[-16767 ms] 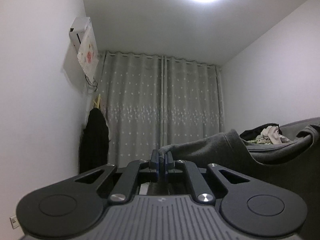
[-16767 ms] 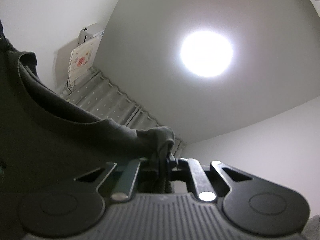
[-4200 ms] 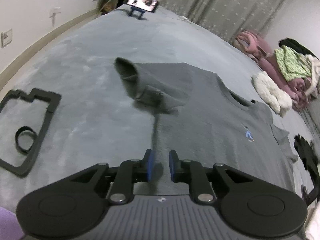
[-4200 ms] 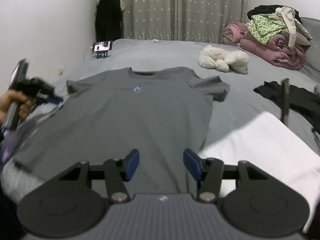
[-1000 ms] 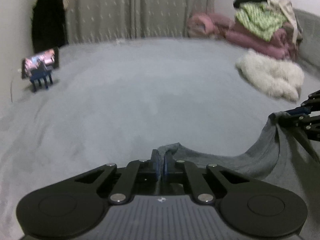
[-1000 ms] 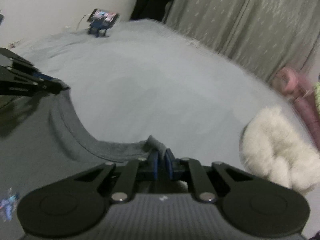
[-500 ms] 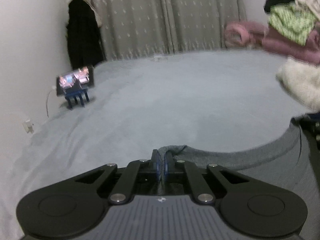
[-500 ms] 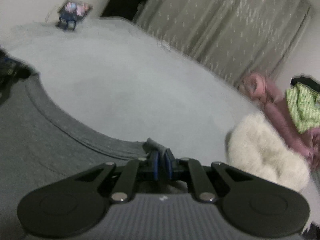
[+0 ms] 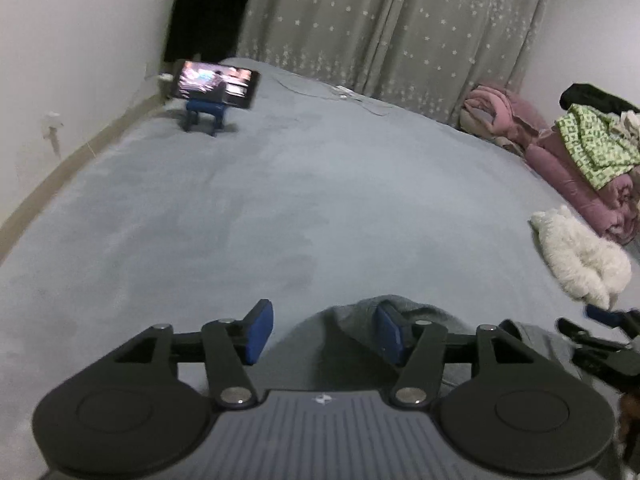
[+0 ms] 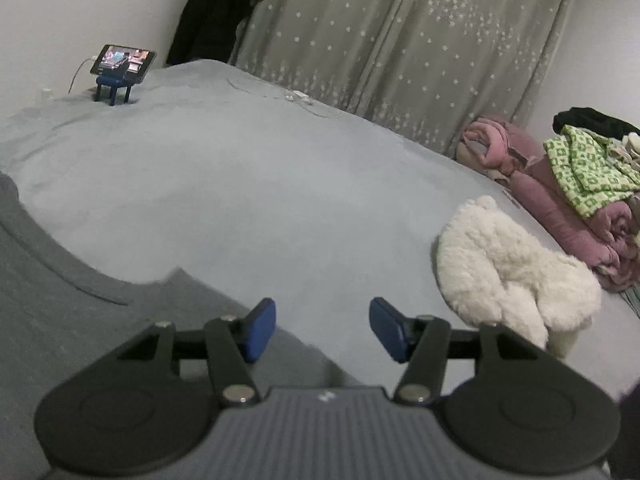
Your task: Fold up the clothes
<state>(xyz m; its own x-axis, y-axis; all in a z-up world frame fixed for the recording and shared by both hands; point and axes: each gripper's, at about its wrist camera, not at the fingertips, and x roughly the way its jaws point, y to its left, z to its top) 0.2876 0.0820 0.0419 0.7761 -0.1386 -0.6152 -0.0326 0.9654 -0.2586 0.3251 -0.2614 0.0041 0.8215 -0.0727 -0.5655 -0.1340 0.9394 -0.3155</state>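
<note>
Both hand-held grippers, left [image 9: 323, 336] and right [image 10: 322, 328], gape wide, empty, above the grey T-shirt [image 10: 60, 300].

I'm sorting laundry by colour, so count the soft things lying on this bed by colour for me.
Grey: 1, the t-shirt
White: 1, the fluffy item
Pink: 1, the rolled bedding
Green-checked: 1, the garment
Black: 1, the garment on top of the pile
Total: 5

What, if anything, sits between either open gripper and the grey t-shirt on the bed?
Nothing visible. The left gripper and right gripper are open directly over the grey t-shirt; the white fluffy item lies apart.
</note>
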